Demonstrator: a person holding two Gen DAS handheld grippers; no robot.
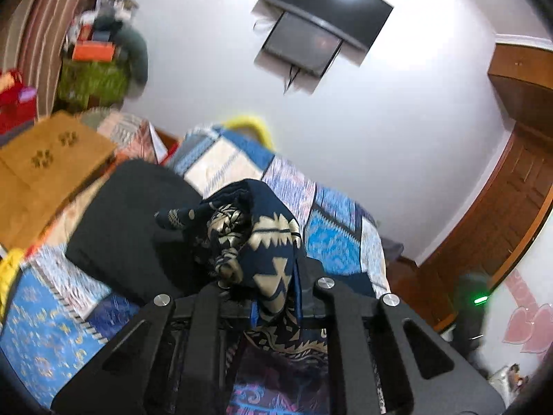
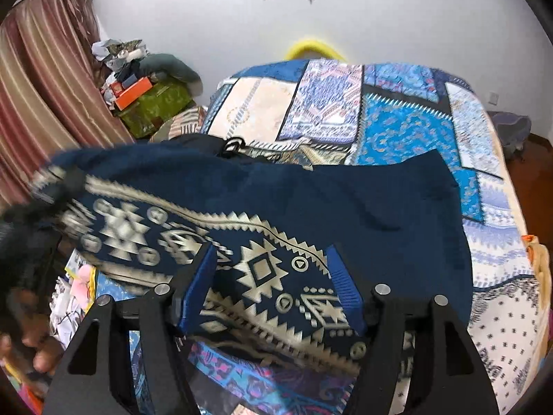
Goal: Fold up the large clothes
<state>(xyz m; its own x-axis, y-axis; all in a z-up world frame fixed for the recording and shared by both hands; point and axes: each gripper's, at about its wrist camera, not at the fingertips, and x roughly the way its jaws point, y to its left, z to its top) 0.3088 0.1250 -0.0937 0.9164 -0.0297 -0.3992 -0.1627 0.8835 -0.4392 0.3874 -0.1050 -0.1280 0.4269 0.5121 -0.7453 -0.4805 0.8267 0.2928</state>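
A large navy garment with a beige geometric pattern [image 2: 276,214] lies stretched over the patchwork bed [image 2: 397,114]. My left gripper [image 1: 266,287] is shut on a bunched edge of this navy garment [image 1: 262,238], which it lifts above the bed. My right gripper [image 2: 271,263] is open, its blue pads [image 2: 340,276] standing apart over the patterned band of the cloth, which rests between and under them. A dark black piece of clothing [image 1: 138,214] lies on the bed beyond the left gripper.
The blue patchwork bedspread [image 1: 331,228] covers the bed. A brown box [image 1: 52,159] stands at the bed's left. Cluttered boxes [image 2: 138,97] and a striped curtain [image 2: 34,86] are at the back left. A wooden door [image 1: 511,186] is at the right, and a screen [image 1: 318,27] hangs on the wall.
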